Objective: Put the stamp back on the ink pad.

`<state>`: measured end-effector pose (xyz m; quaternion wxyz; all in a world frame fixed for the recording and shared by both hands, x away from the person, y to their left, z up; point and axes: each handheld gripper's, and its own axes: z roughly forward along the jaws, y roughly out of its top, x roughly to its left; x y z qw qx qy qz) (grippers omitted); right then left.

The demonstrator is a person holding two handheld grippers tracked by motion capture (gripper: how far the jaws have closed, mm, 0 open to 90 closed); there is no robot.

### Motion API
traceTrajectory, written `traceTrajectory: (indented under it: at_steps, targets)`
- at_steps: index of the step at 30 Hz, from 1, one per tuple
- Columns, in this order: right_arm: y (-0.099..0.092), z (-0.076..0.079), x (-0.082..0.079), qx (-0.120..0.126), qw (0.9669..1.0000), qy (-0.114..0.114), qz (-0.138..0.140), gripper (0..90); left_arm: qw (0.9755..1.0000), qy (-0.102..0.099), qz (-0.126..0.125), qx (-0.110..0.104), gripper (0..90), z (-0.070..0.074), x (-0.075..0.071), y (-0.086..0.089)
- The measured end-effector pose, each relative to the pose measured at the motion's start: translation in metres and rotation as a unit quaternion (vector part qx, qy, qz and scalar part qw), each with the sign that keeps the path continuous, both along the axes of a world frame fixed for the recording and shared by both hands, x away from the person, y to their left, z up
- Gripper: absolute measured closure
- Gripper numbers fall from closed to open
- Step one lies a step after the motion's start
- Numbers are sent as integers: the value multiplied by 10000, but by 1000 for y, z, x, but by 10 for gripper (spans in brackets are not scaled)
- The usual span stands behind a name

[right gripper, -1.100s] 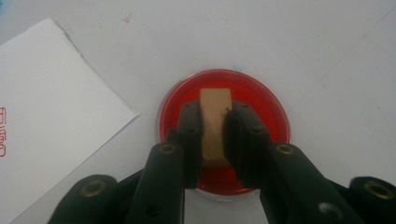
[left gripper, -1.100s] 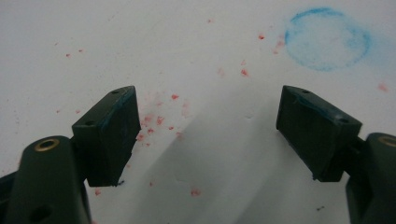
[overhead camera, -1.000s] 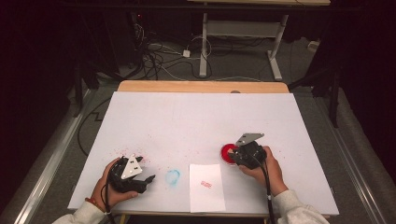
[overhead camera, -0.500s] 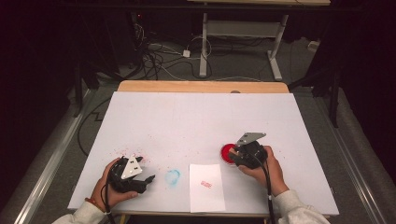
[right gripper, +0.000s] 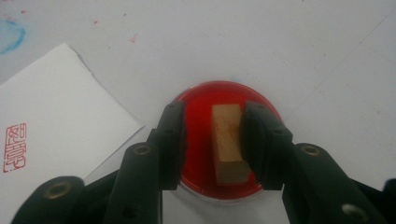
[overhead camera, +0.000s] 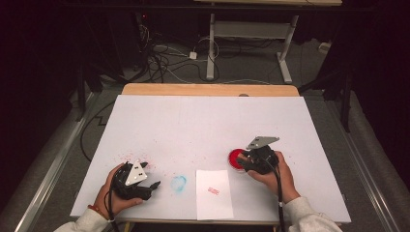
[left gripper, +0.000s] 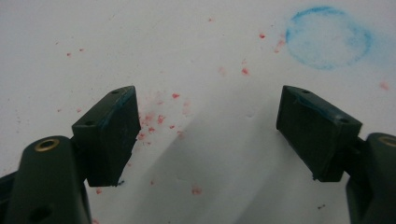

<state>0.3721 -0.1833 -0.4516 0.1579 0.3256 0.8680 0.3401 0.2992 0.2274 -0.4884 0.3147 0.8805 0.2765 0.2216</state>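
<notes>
A round red ink pad (overhead camera: 236, 158) (right gripper: 201, 95) lies right of the table's middle. A small wooden stamp block (right gripper: 228, 140) stands on it. My right gripper (overhead camera: 247, 162) (right gripper: 213, 112) straddles the block: the right jaw touches it, while a strip of red shows between the block and the left jaw. My left gripper (overhead camera: 151, 186) (left gripper: 208, 107) rests low near the front left, jaws wide apart with nothing between them. A white paper slip (overhead camera: 213, 195) (right gripper: 51, 102) bearing a red seal print (overhead camera: 213, 191) (right gripper: 14, 147) lies between the two hands.
A smudged blue ring (overhead camera: 179, 183) (left gripper: 327, 37) marks the white table cover (overhead camera: 203, 125) just right of my left gripper. Red specks (left gripper: 154, 119) dot the cover around it. A wooden table edge (overhead camera: 208, 89) runs along the far side, with cables and a metal stand on the floor beyond.
</notes>
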Motion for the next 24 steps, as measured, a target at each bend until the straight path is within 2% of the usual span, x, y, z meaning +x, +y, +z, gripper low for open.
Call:
traceTrajectory:
  at_steps: [8,21,24]
  targets:
    - [-1,1,-1,265,9996,-35,29,589,10000,2,6,4,208,0,0,0]
    - [0,7,-5,651,9971,-339,219,578,10000,7,3,4,208,0,0,0]
    - [1,8,-7,691,9964,-400,267,548,10000,12,5,2,208,0,0,0]
